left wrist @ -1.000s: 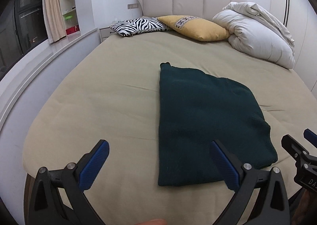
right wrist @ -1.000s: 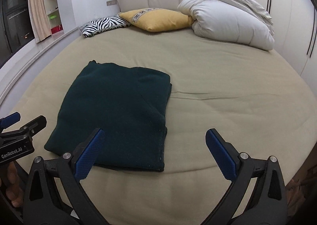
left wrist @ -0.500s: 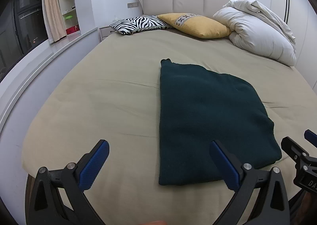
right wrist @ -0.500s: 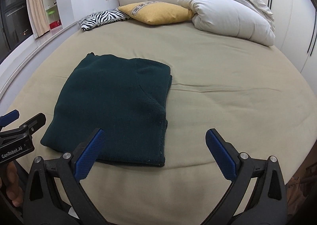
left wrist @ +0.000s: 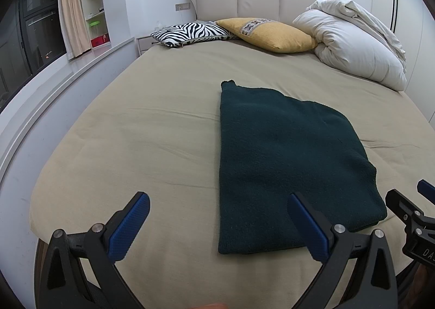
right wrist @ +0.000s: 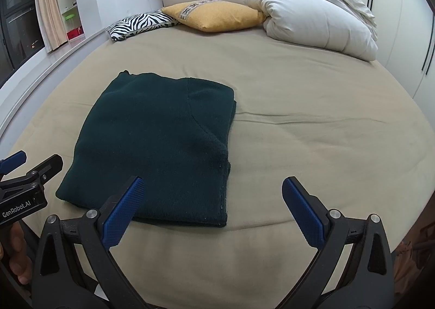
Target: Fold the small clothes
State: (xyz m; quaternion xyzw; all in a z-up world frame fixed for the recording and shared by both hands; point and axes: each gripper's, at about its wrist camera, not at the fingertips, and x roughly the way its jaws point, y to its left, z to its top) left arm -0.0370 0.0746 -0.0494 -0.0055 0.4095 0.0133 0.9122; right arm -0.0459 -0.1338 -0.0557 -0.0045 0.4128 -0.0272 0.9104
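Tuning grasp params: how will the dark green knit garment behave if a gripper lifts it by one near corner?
Likely floppy: the dark green knit garment lies flat and soft on the bed, so the rest should sag. Its folded layers, visible along the right edge, may slide apart. The thick knit looks fairly heavy for its size, and probably grippy against the ribbed pads.

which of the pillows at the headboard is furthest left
The zebra-striped pillow: it lies left of the yellow pillow, which partly overlaps its right end, with the white duvet bundled at the far right.
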